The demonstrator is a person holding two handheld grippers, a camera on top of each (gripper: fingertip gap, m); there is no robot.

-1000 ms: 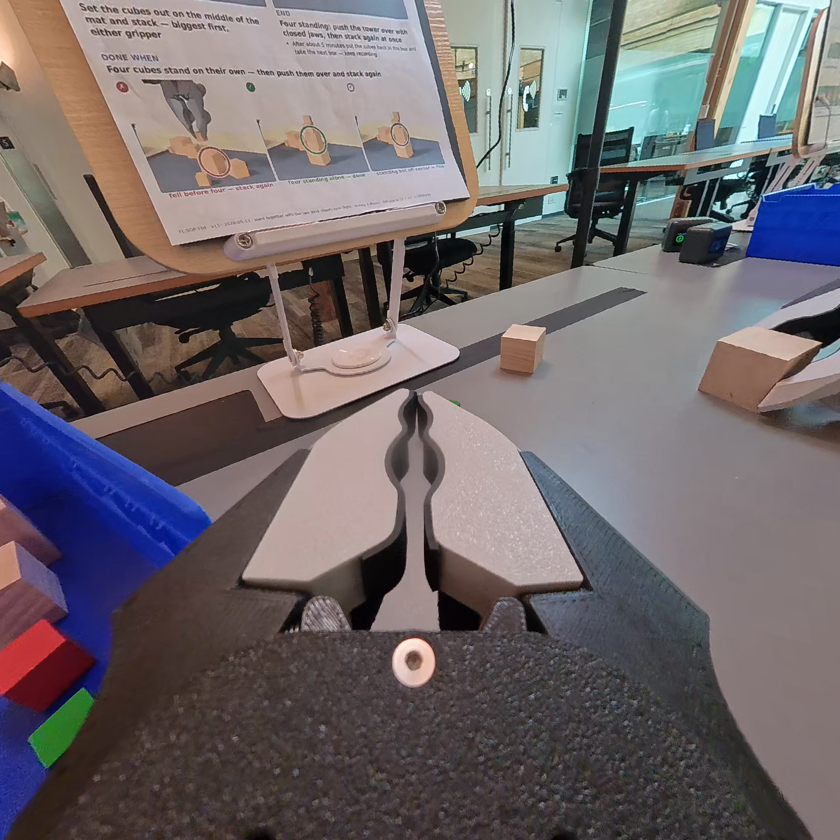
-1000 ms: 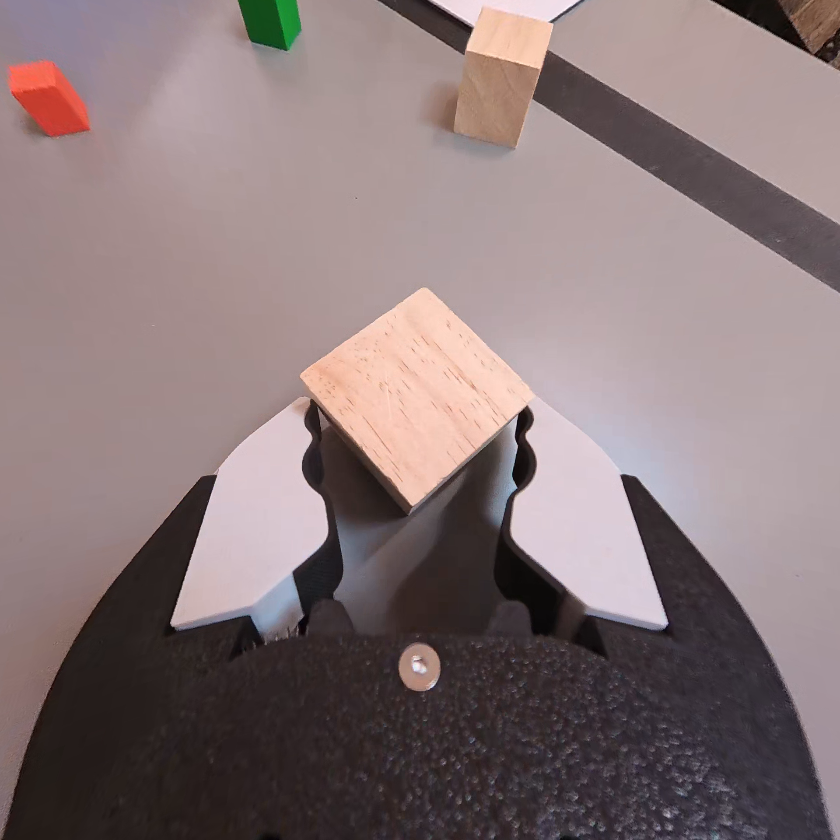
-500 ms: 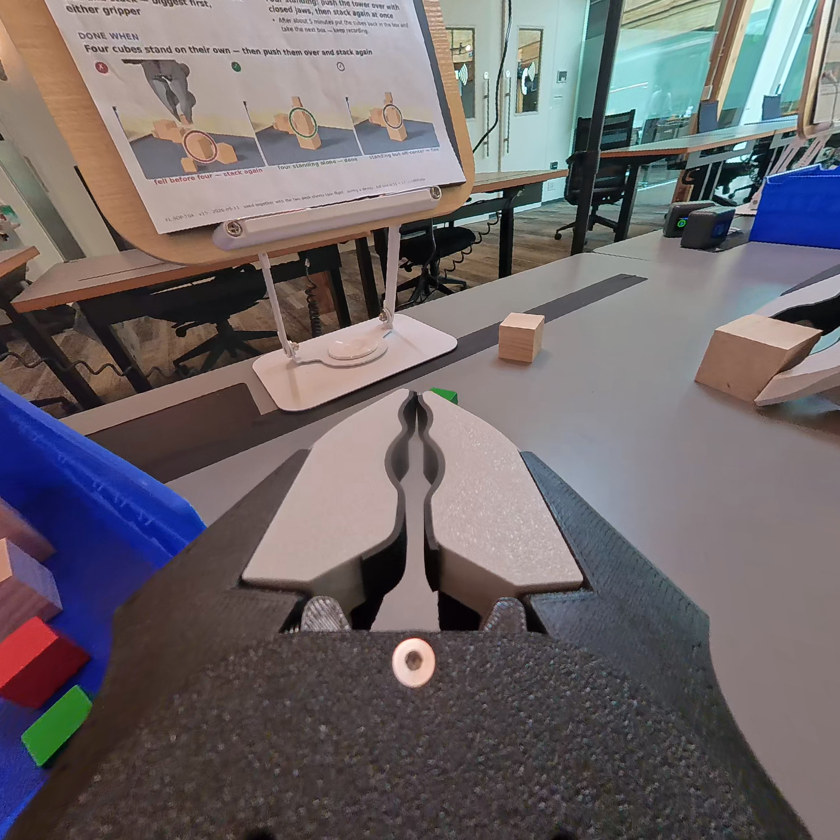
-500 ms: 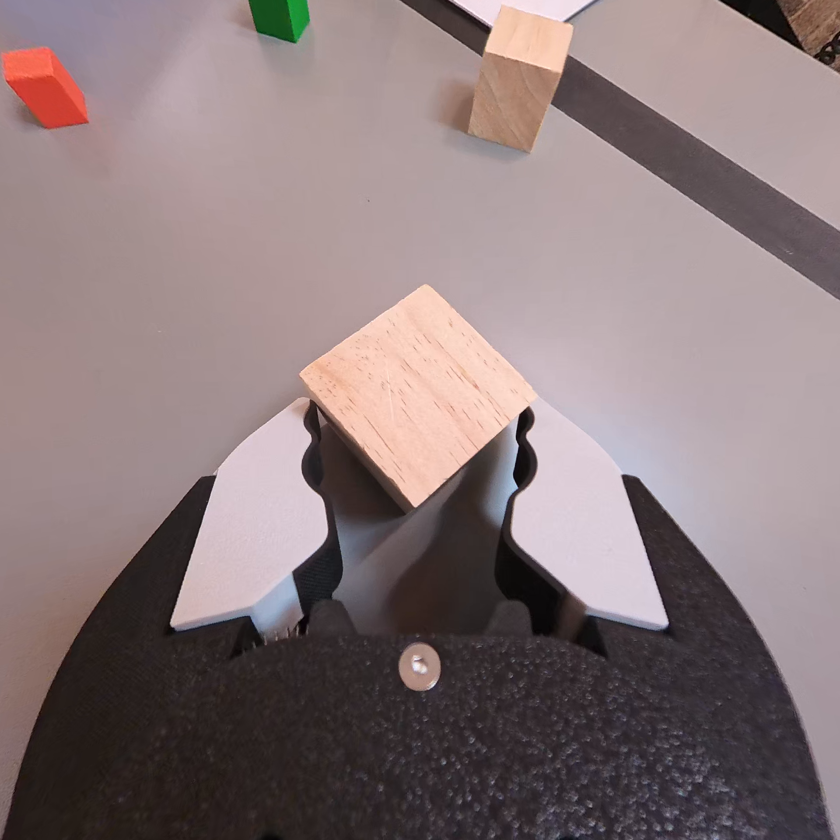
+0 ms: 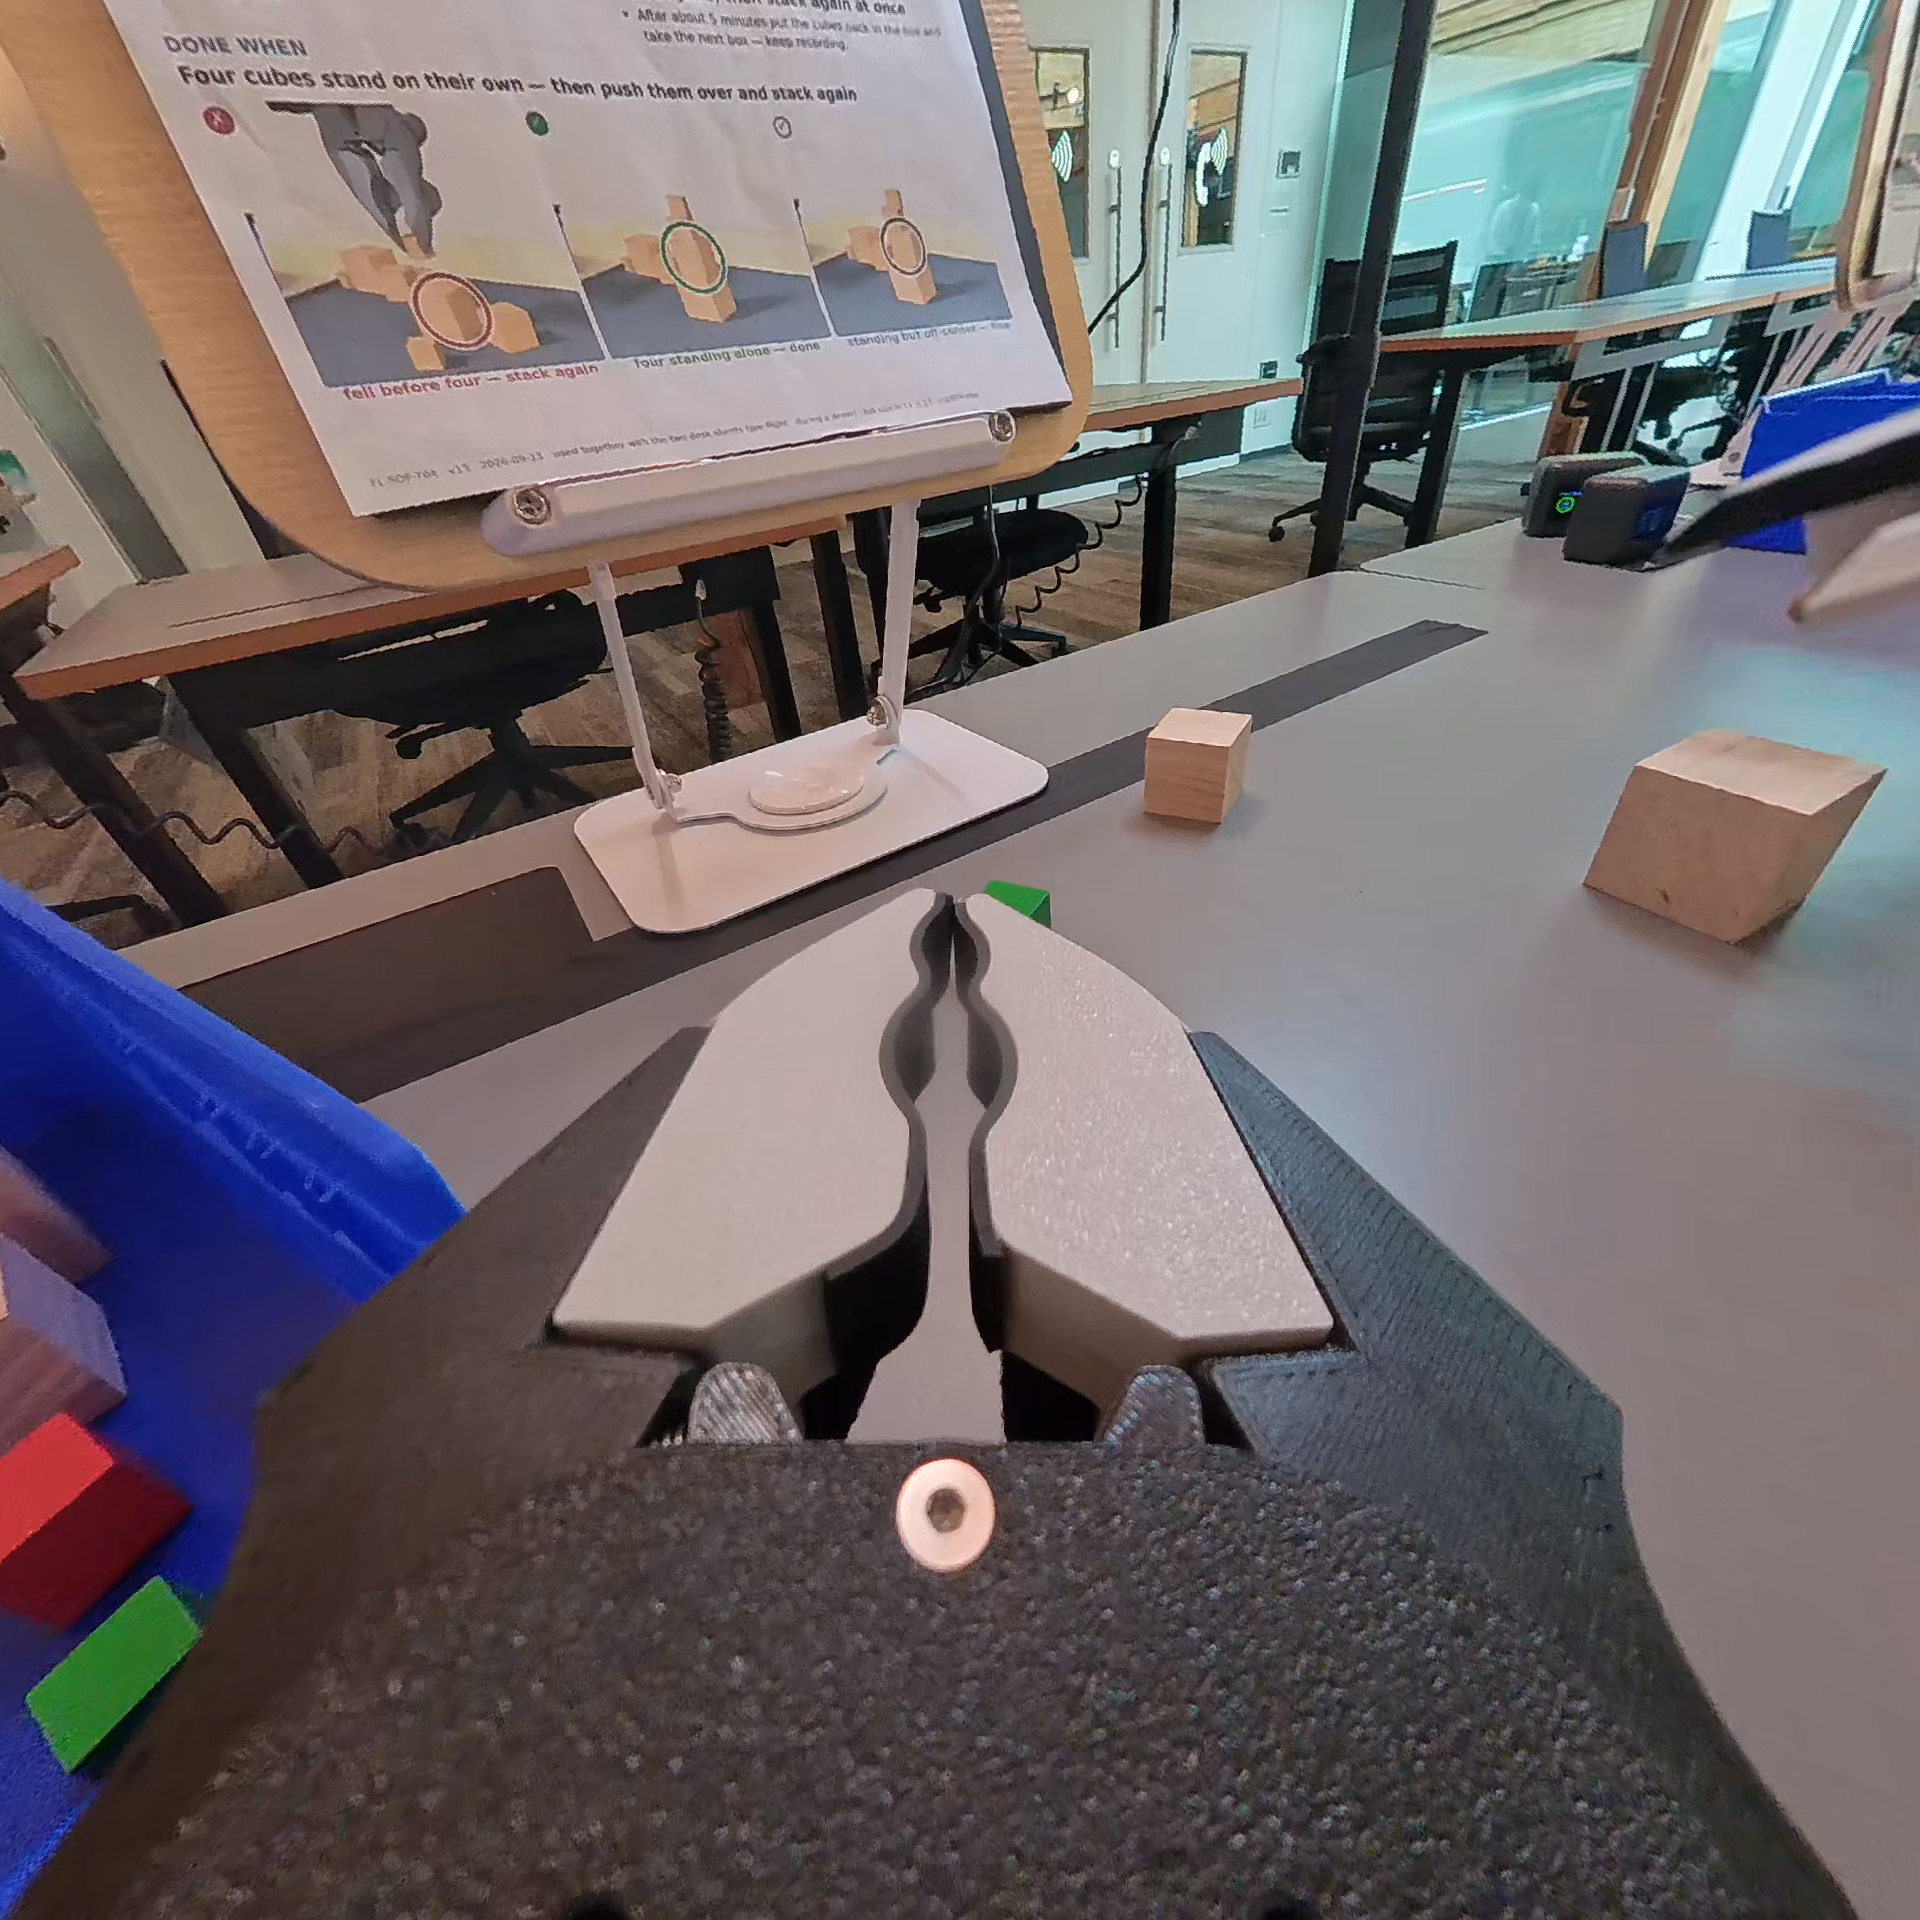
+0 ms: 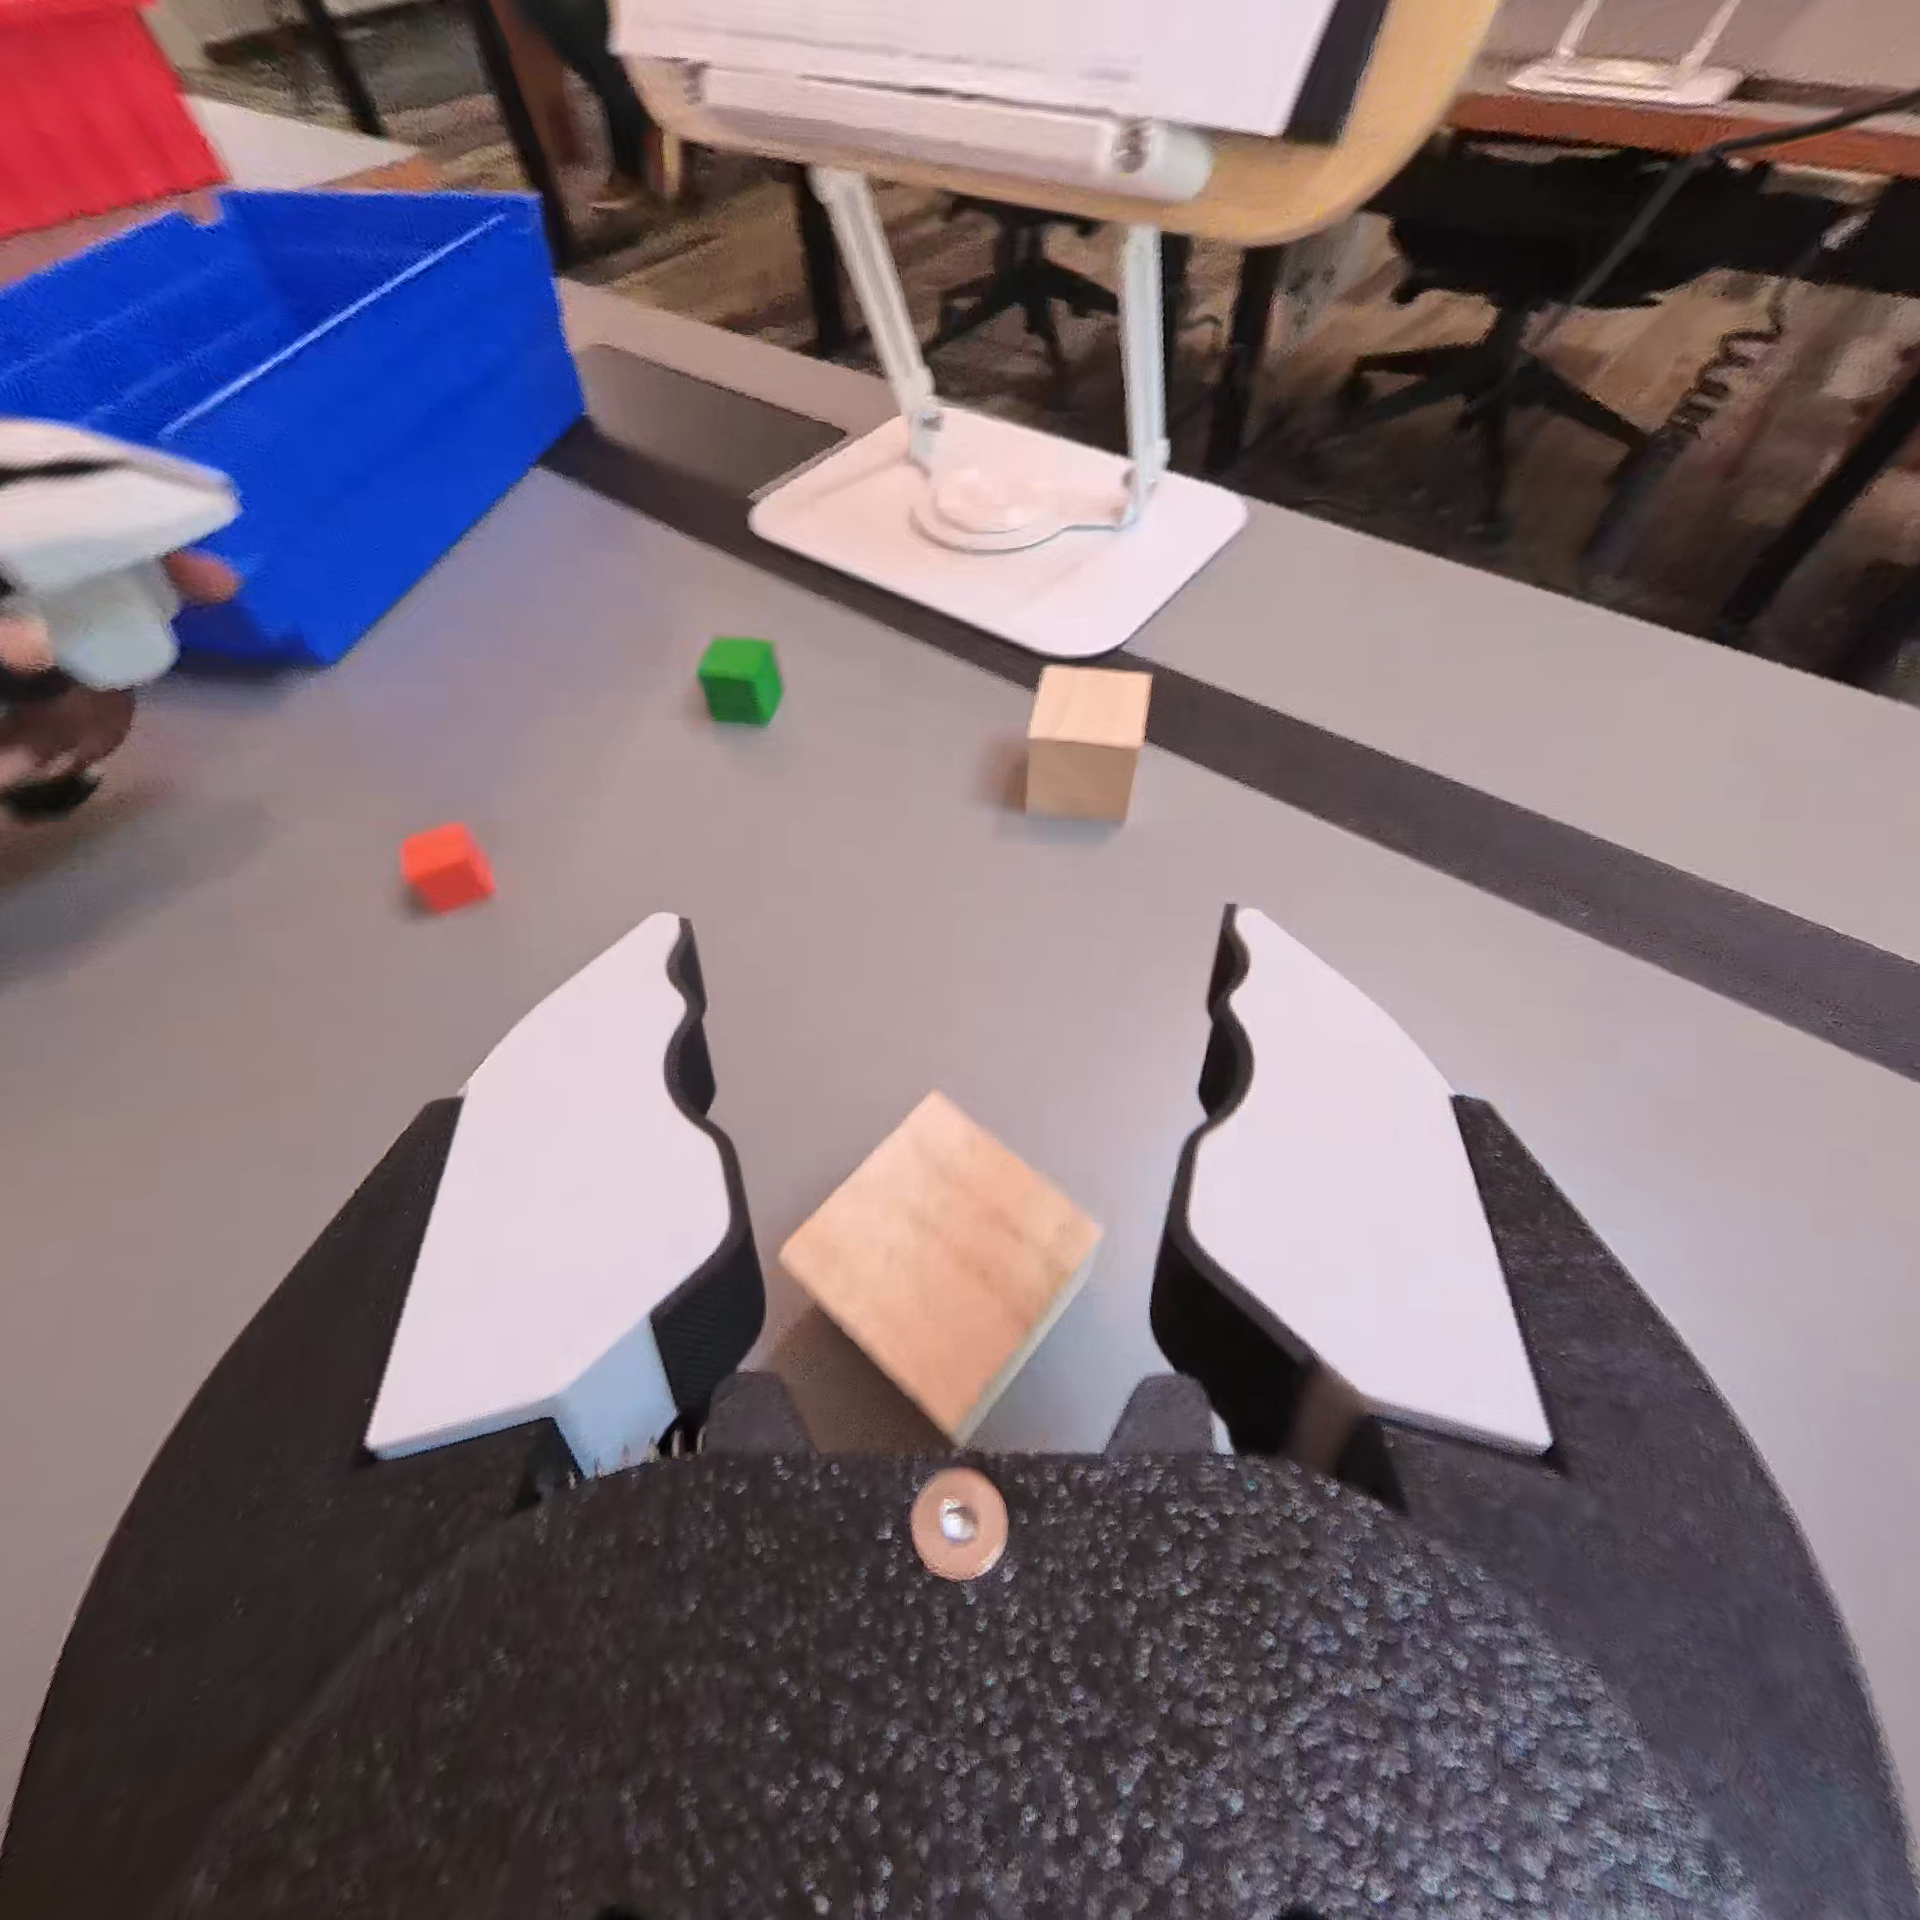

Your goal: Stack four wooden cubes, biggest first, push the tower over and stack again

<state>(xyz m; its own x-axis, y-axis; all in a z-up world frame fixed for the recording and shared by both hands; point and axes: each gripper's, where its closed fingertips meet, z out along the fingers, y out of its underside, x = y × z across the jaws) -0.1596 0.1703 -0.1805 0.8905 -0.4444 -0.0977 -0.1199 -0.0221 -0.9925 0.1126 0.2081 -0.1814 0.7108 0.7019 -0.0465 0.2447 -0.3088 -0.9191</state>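
Our right gripper (image 6: pixel 956 925) gapes over a large pale wooden cube (image 6: pixel 940 1252), untouched; our left gripper (image 5: pixel 954 914) is pinched together, a small green cube (image 5: pixel 1023 902) just beyond.

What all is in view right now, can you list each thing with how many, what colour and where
Large wooden cube: one, pale wood, on the grey table, between the right gripper's fingers but apart from both.
Small wooden cube: one, pale wood, by the black strip.
Green cube: one, on the table, just beyond the left gripper's tips.
Red cube: one, on the table, left of centre.
Blue bin: one, left side; red, green and wooden blocks inside.
Document stand: one, white base, wooden board with a printed sheet, at the far edge.
Office chairs and desks: several, background.
Left gripper: shut, empty.
Right gripper: open wide.
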